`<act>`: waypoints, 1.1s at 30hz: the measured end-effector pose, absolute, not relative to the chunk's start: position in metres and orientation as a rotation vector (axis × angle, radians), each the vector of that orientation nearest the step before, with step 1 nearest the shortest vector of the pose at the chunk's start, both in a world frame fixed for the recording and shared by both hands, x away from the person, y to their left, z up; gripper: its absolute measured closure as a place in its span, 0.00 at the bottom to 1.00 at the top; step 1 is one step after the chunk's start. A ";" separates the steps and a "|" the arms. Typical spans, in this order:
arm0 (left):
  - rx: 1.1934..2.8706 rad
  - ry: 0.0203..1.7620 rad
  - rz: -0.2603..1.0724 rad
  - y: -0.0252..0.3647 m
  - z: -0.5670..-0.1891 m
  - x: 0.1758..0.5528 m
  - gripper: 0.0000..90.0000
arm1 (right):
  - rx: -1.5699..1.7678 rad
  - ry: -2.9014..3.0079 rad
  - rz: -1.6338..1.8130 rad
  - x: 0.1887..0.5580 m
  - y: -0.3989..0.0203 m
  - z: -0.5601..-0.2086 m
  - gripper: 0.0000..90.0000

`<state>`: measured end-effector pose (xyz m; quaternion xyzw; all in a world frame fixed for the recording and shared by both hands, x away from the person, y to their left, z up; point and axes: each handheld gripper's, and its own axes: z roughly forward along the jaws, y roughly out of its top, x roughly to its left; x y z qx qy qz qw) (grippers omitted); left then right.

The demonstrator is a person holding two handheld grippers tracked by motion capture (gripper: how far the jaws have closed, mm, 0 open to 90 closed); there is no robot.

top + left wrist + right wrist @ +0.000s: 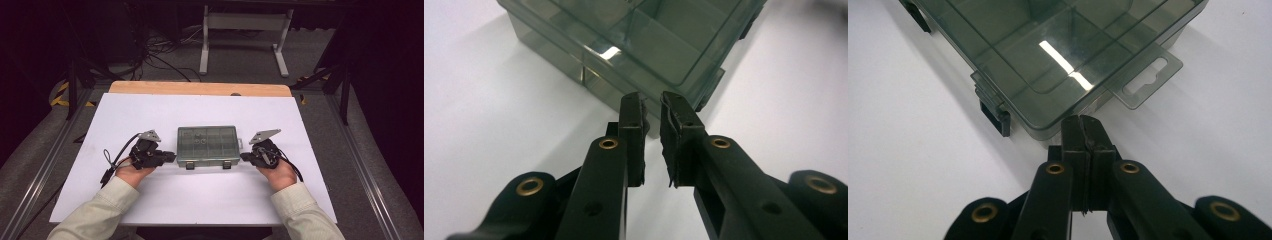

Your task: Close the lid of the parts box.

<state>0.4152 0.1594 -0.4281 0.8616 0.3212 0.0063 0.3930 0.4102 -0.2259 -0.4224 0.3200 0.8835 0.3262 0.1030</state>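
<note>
High view: both hands flank the organizer box; left fingers slightly parted, right fingers closed, empty.

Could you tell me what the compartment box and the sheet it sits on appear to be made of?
The compartment box looks like smoke-tinted clear plastic with a glossy finish: its dividers show through the lid, and a bright light reflection lies on it. Its latches seem a darker, opaque plastic. The white sheet looks matte, perhaps paper or board, with no glare; the wooden-looking edge behind suggests a tabletop beneath.

Small items inside the compartment box are too small to identify.
</note>
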 end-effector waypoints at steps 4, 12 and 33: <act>2.177 0.828 0.014 0.159 -0.428 0.415 0.88 | 0.946 2.614 0.983 0.410 -0.226 -0.424 1.00; 2.178 0.836 0.030 0.162 -0.427 0.413 0.87 | 0.925 2.630 0.995 0.408 -0.225 -0.424 0.99; 1.951 0.772 0.167 0.212 -0.410 0.367 0.44 | 0.746 2.317 1.342 0.370 -0.255 -0.388 0.33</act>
